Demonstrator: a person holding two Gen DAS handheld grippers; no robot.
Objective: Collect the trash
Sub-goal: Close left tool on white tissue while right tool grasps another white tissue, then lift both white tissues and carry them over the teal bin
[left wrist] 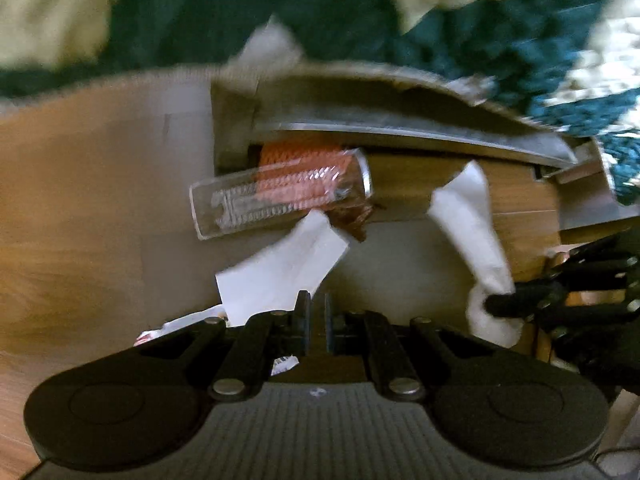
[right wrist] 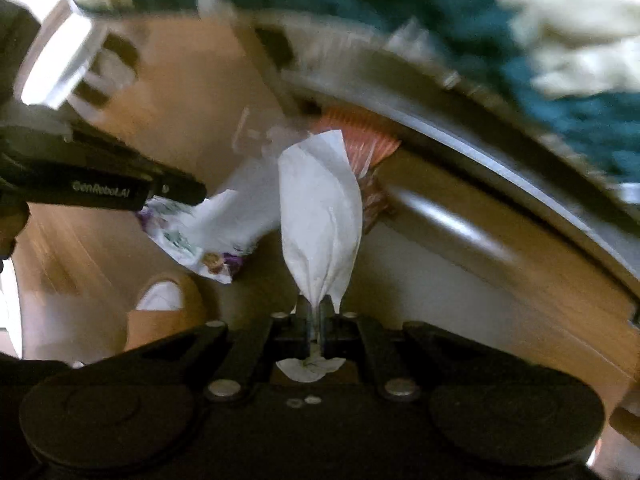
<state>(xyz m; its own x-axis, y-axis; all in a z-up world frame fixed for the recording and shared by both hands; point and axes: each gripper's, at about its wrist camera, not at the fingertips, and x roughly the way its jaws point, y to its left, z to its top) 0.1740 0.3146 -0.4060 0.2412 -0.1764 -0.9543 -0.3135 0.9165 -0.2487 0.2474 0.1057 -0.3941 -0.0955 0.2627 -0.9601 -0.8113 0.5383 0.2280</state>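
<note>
A: What do the left jaws hold?
B: The left gripper (left wrist: 316, 312) is clamped on a white printed wrapper (left wrist: 280, 272), which fans out ahead of its jaws and to their left.
A: And the right?
B: The right gripper (right wrist: 316, 312) is pinched tight on a white tissue (right wrist: 320, 216), which stands straight out ahead of its jaws.
A: Anything beyond them?
B: A clear plastic tray (left wrist: 276, 196) with orange contents lies farther ahead, against a blurred wooden edge (left wrist: 460, 184).

"genrobot.ai" on the left gripper (right wrist: 176, 194).
</note>
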